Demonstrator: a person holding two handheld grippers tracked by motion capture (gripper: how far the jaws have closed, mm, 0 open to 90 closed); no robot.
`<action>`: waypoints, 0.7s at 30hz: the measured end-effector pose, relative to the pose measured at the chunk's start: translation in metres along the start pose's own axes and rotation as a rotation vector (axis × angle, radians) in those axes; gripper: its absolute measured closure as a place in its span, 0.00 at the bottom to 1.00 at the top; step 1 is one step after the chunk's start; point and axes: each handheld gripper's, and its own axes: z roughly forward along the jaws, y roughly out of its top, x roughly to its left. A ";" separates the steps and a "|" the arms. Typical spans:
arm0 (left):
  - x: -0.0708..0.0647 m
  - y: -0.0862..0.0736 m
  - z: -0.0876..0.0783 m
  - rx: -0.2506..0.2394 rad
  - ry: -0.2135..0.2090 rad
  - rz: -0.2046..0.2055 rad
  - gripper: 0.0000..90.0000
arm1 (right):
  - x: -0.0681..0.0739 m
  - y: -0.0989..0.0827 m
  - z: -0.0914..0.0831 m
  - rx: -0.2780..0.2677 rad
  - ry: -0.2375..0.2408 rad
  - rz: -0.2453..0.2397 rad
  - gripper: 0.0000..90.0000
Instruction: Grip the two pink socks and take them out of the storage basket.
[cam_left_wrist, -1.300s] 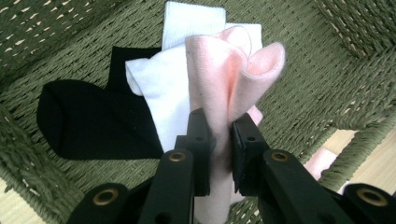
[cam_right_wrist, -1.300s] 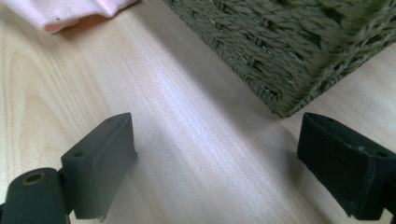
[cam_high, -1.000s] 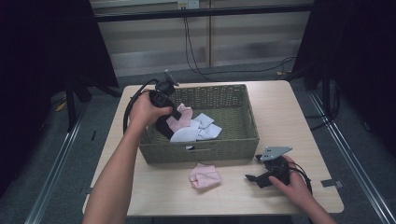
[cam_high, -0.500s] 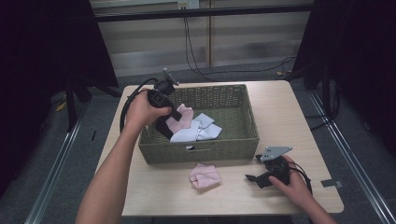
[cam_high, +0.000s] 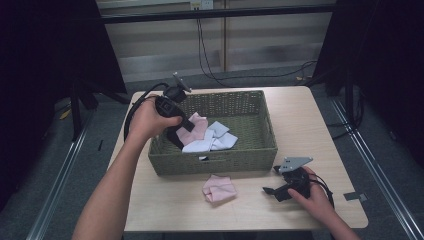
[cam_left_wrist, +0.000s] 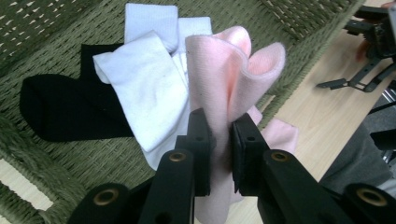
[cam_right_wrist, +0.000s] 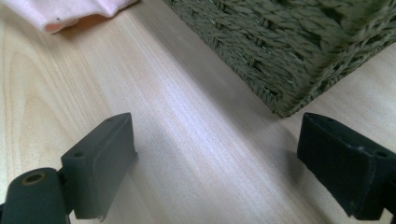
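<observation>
My left gripper (cam_left_wrist: 219, 135) is shut on a pink sock (cam_left_wrist: 224, 79), pinched between its black pads and lifted over the green wicker basket (cam_high: 260, 150). From above, the left gripper (cam_high: 184, 125) sits at the basket's left side with the pink sock (cam_high: 192, 129) hanging from it. White socks (cam_left_wrist: 144, 79) and a black sock (cam_left_wrist: 60, 109) lie on the basket floor. Another pink sock (cam_high: 219, 188) lies folded on the table in front of the basket. My right gripper (cam_high: 272, 182) rests on the table at the front right, open and holding nothing; between its jaws is bare wood (cam_right_wrist: 210, 154).
The basket's corner (cam_right_wrist: 280, 70) is close ahead of the right gripper. The wooden table (cam_high: 310, 115) has free room right of the basket. Black cables trail from both grippers. Dark floor and rails surround the table.
My left hand has risen slightly with the pink sock, lifting it off the pile in the basket. The right gripper has stayed where it was.
</observation>
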 end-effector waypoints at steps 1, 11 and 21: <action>0.000 0.000 0.000 0.000 0.000 0.000 0.88 | 0.000 0.000 0.000 0.000 0.000 0.000 0.12; -0.009 -0.012 -0.003 0.002 -0.015 0.032 0.89 | 0.000 0.000 0.000 0.002 0.000 0.003 0.12; -0.020 -0.021 -0.005 -0.026 -0.039 0.060 0.88 | 0.000 0.000 0.000 0.003 0.001 0.000 0.12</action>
